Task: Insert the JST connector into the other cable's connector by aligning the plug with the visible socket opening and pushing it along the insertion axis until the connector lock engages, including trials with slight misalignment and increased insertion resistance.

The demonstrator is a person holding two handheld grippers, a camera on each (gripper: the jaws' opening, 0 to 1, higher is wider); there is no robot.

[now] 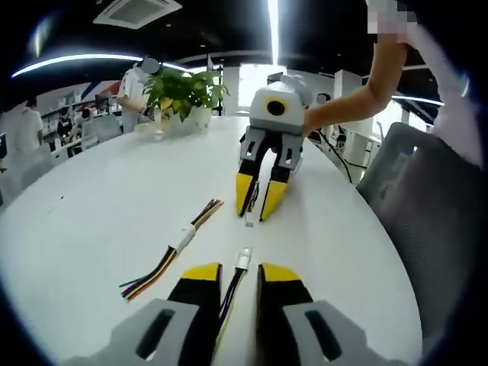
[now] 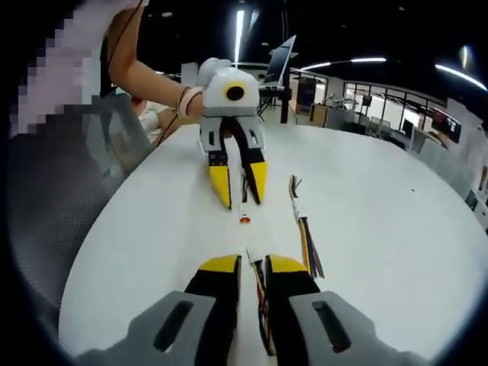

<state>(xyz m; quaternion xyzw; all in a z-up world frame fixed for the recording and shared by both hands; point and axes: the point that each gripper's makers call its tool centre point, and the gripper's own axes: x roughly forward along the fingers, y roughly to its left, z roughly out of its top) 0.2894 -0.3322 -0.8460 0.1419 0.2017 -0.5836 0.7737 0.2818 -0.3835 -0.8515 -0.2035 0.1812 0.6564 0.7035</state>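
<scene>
You are holding a light, floppy cable (image 1: 231,293) in each narrow gripper (image 1: 239,284), so keep gripping just behind each small, stiff plug (image 1: 244,258), near the spare cable (image 1: 174,250).

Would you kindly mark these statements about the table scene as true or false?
1. The left gripper and right gripper each hold a cable. True.
2. The two held connectors are already mated. False: a gap of bare white table separates them.
3. A spare cable pair lies on the table beside the grippers. True.
4. A mug stands at the table's far end. False: a potted plant stands there.
</scene>
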